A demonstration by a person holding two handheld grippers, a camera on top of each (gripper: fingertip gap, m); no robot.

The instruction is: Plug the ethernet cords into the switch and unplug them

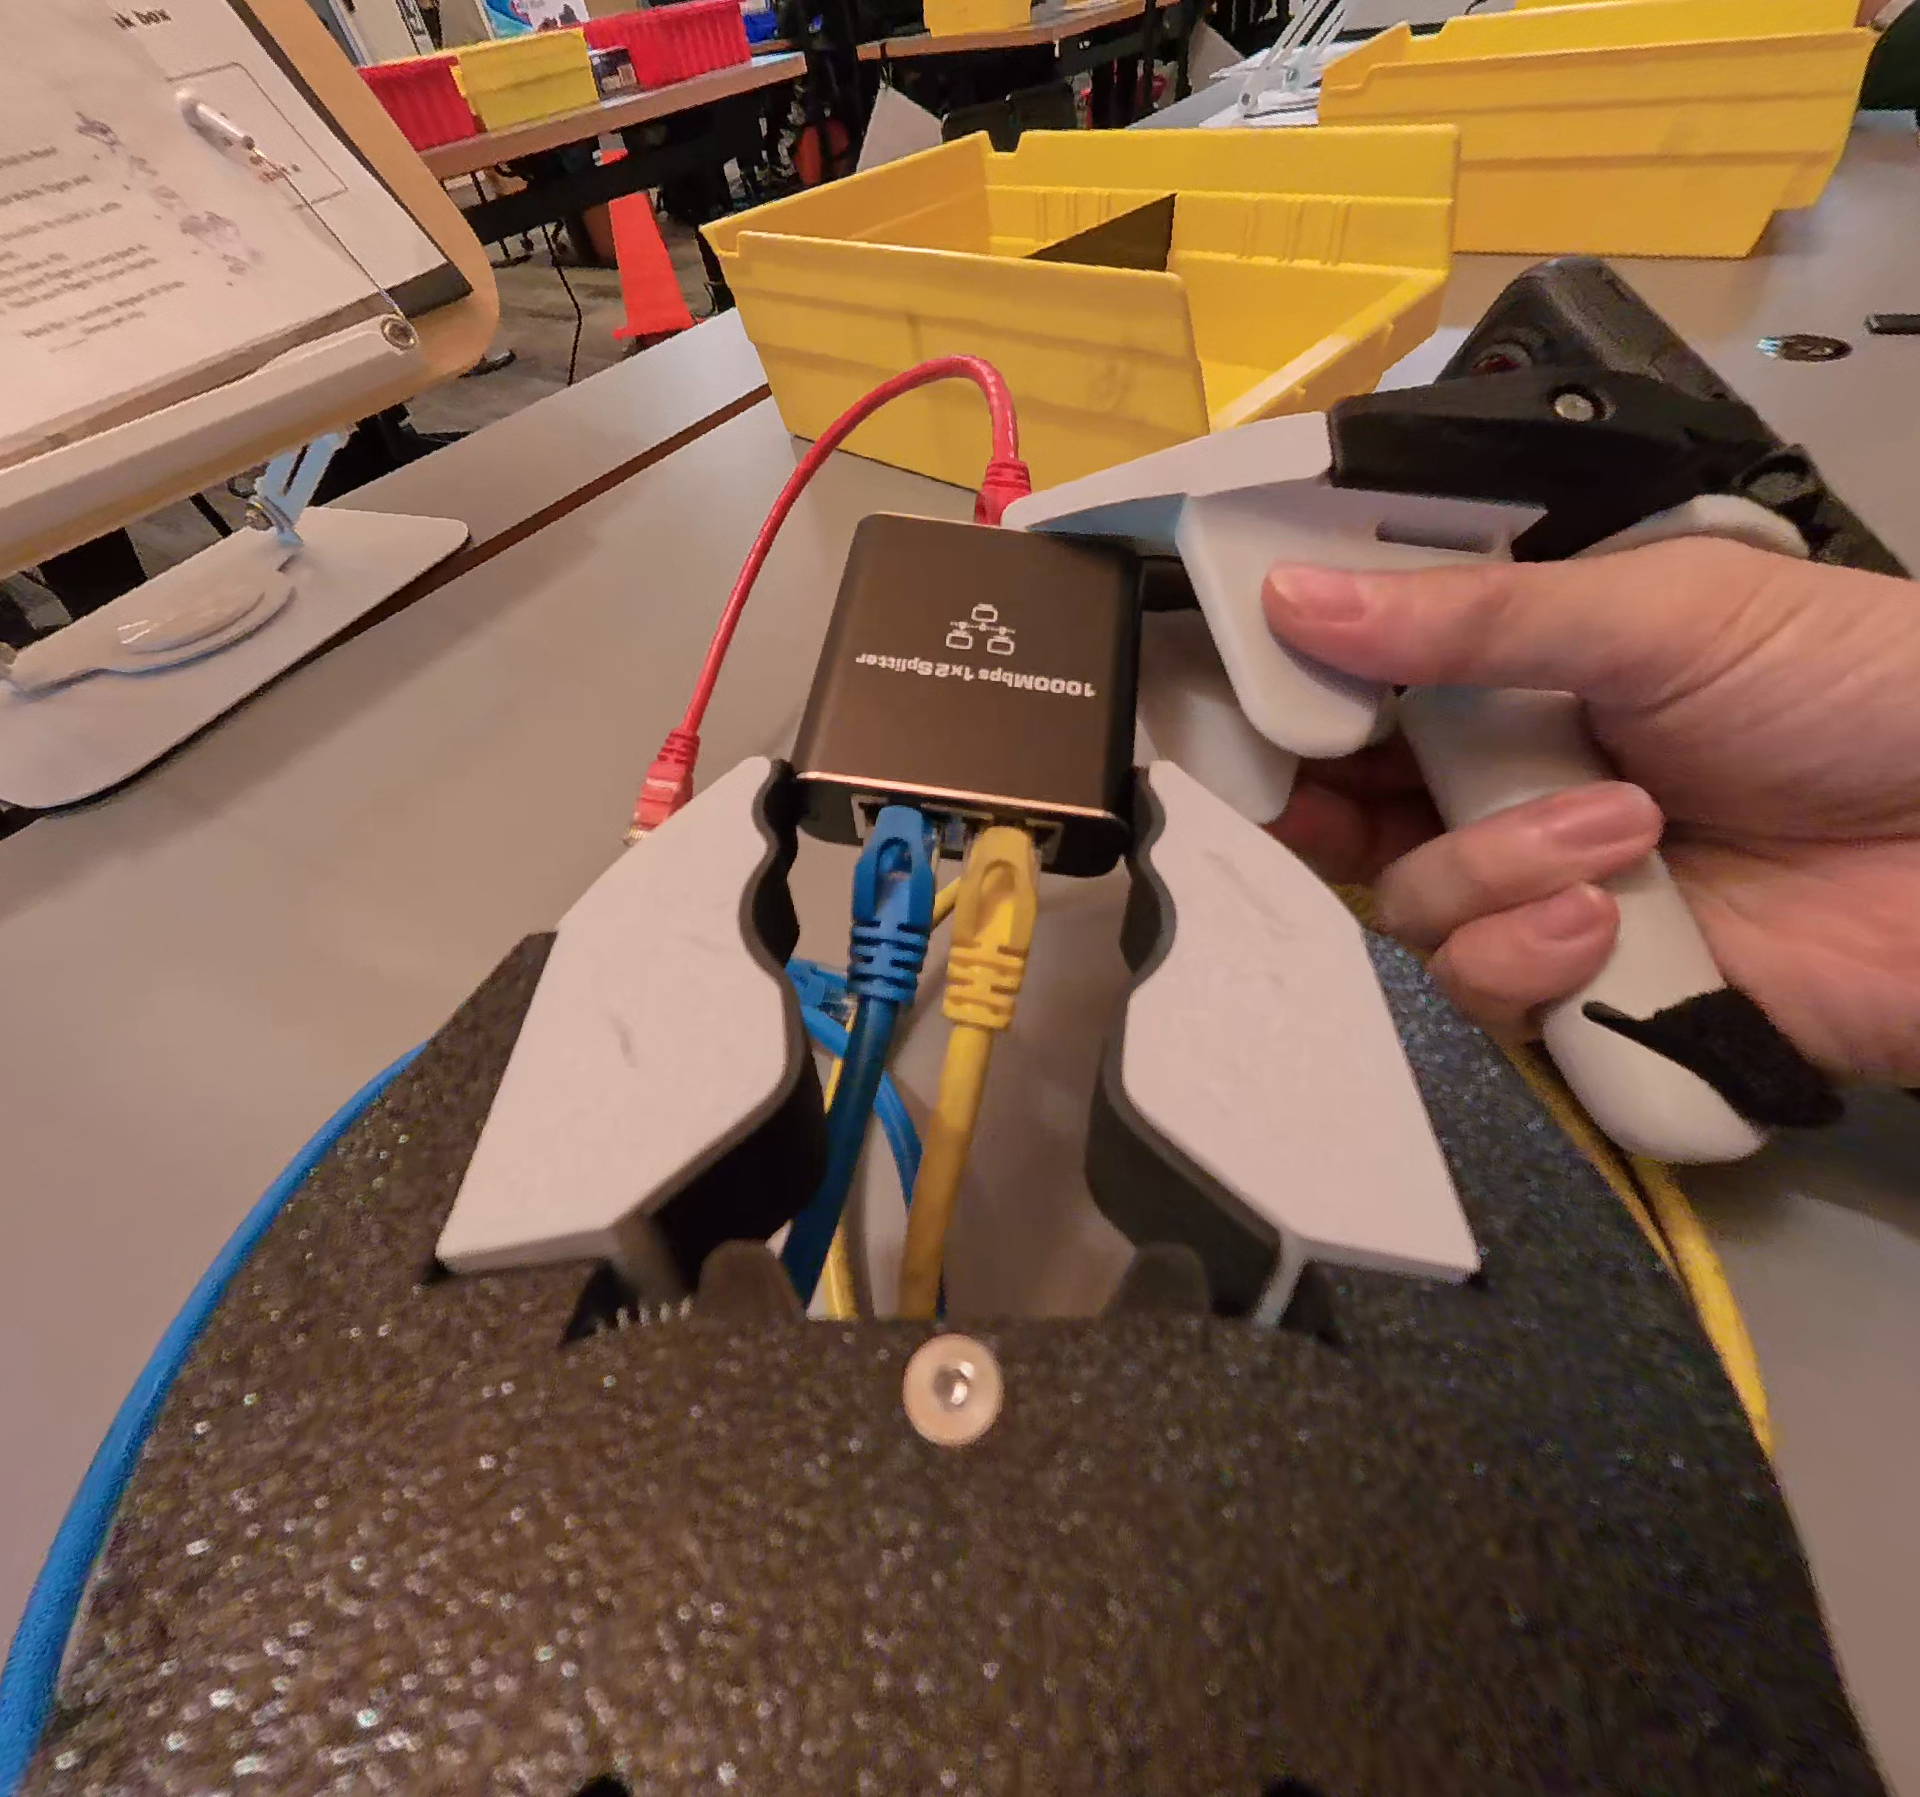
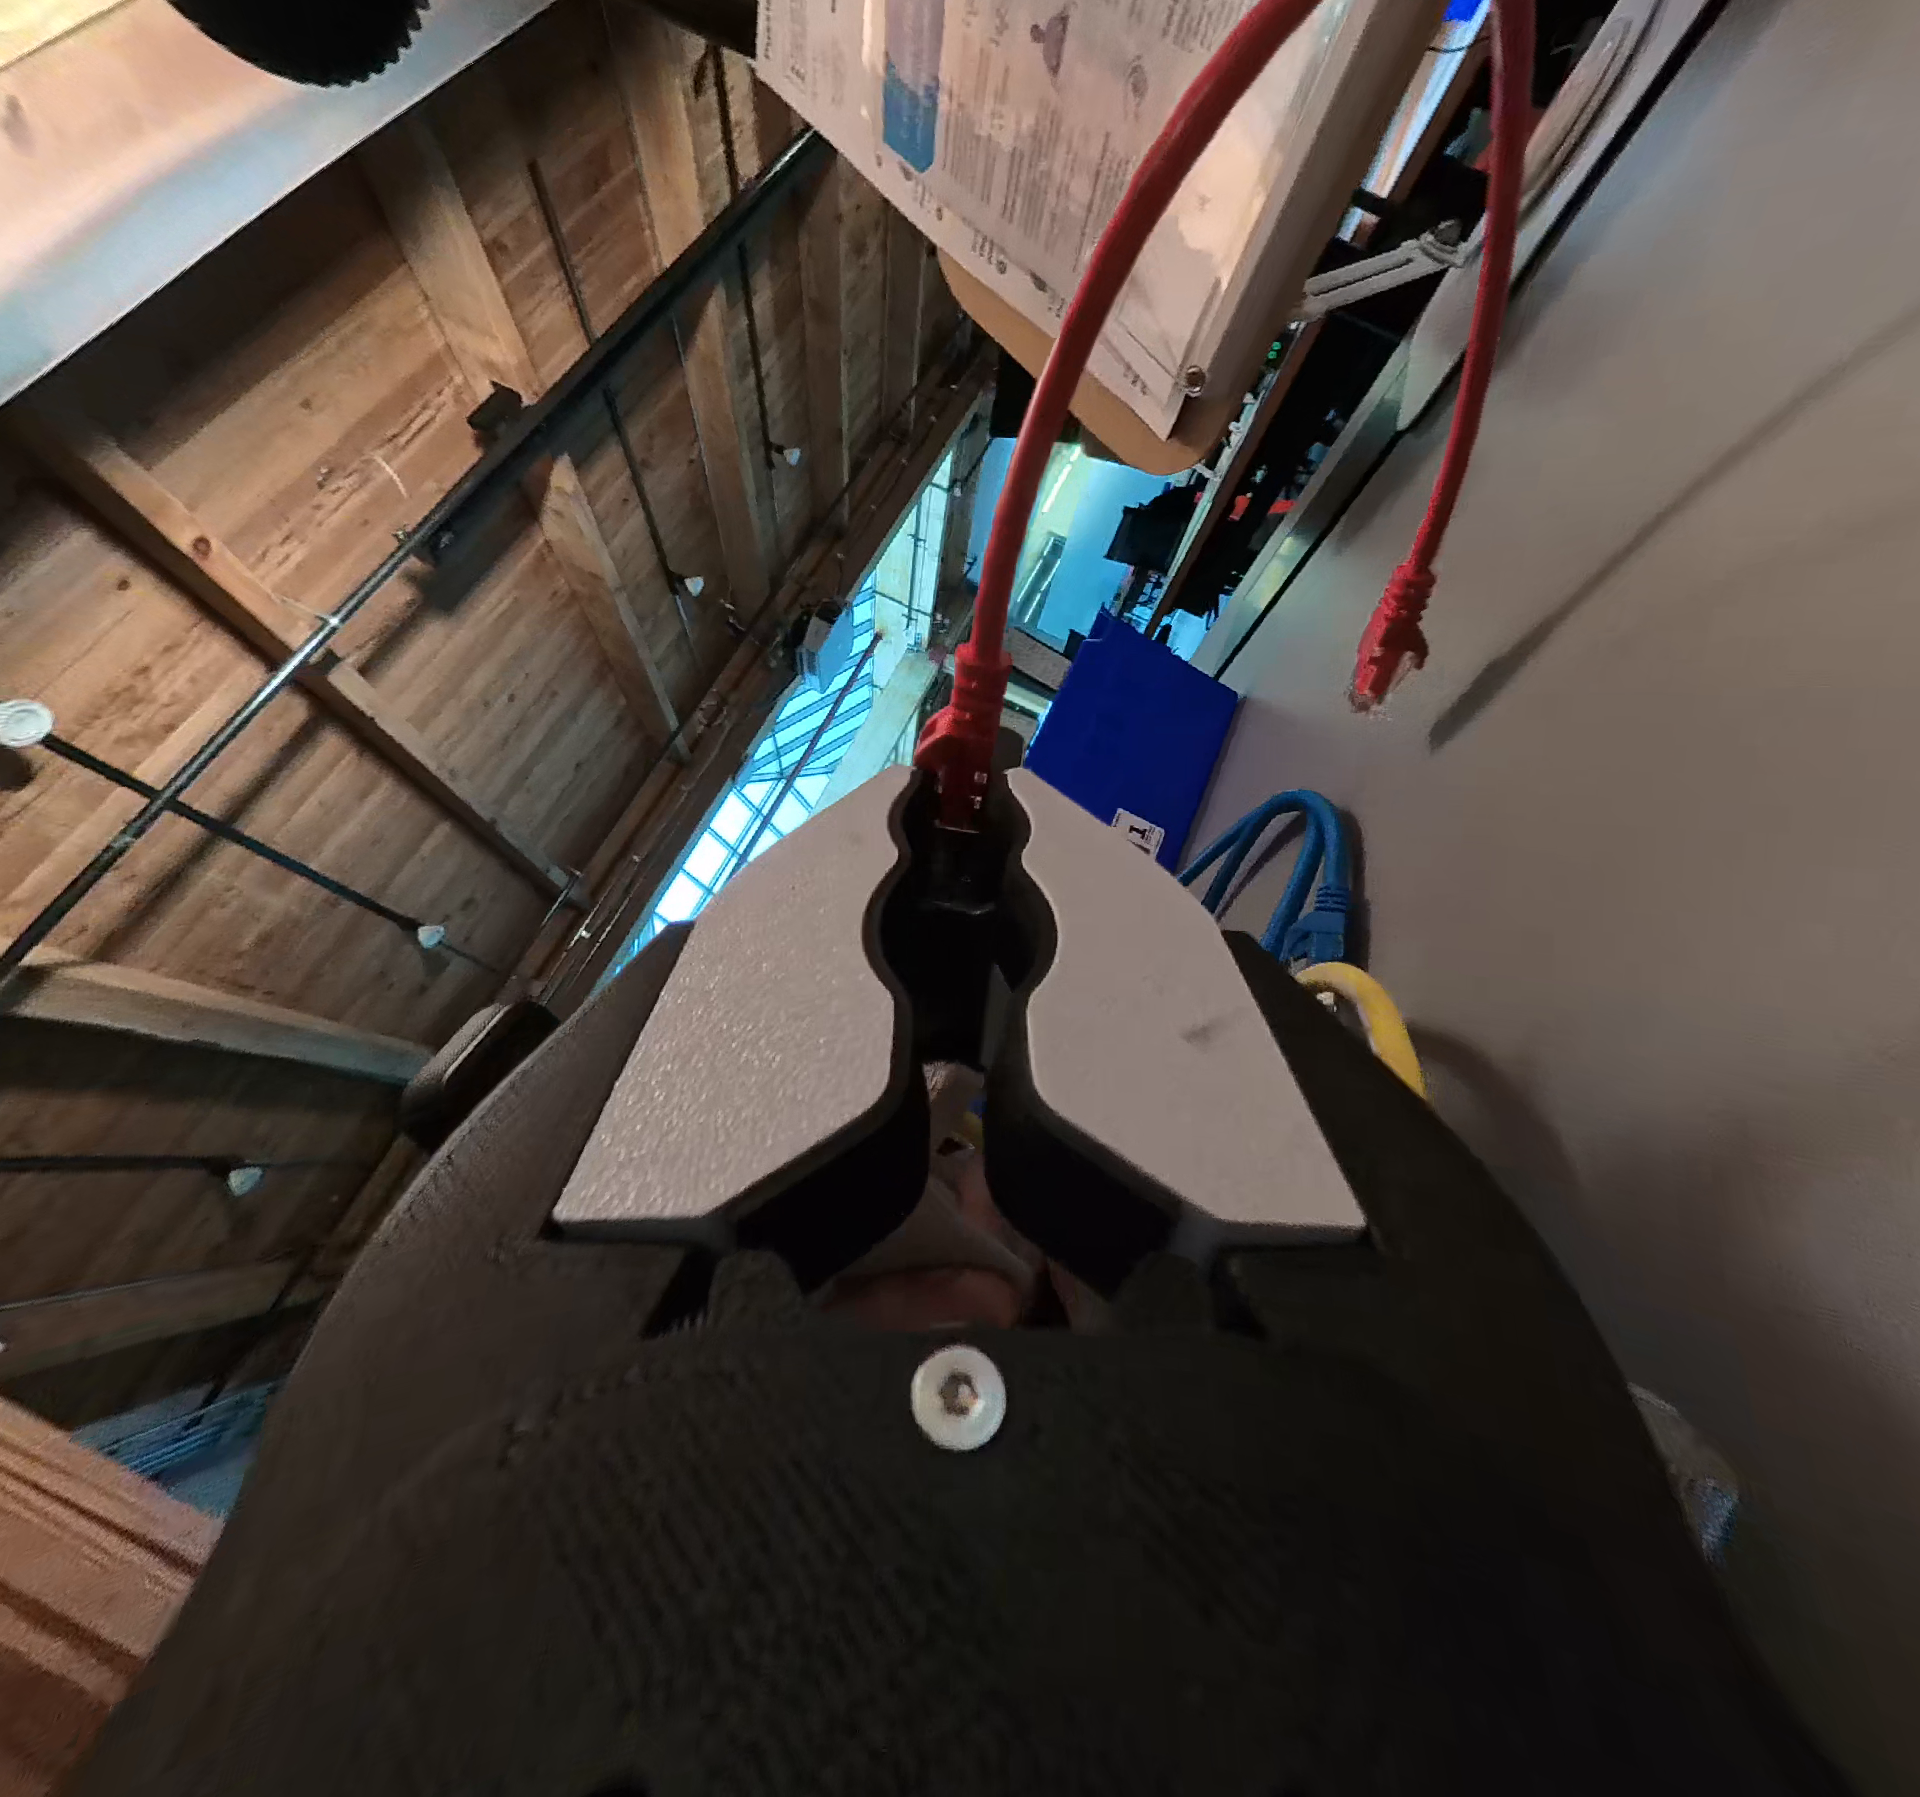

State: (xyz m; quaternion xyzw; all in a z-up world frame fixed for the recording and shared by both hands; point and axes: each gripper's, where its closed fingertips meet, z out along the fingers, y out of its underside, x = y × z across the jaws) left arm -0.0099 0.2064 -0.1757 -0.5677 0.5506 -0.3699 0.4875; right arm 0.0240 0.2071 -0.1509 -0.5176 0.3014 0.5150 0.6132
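Holding switch [image 1: 971,677] above the table [image 1: 416,916]: left gripper [image 1: 961,812] clamps its sides, right gripper [image 2: 961,812] pinches the red plug [image 2: 961,739] end. Blue [image 1: 888,906], yellow [image 1: 992,926] plugs seated. Risk: opposing pulls twist the switch loose.

Grey desk [image 1: 436,916] under my work, matte, plain. Yellow bin [image 1: 1081,334] sits on it ahead, black divider inside; more yellow bins [image 1: 1600,116] farther right. White stand base [image 1: 197,625] rests on desk at left, carrying tilted document board [image 1: 197,189]. Red cord's free plug [image 1: 661,791] lies near desk surface, left of centre. Blue cord [image 1: 135,1352] loops over desk at lower left; yellow cord [image 1: 1704,1259] runs along desk at right. Small dark item [image 1: 1891,324] and round grommet [image 1: 1803,348] far right.
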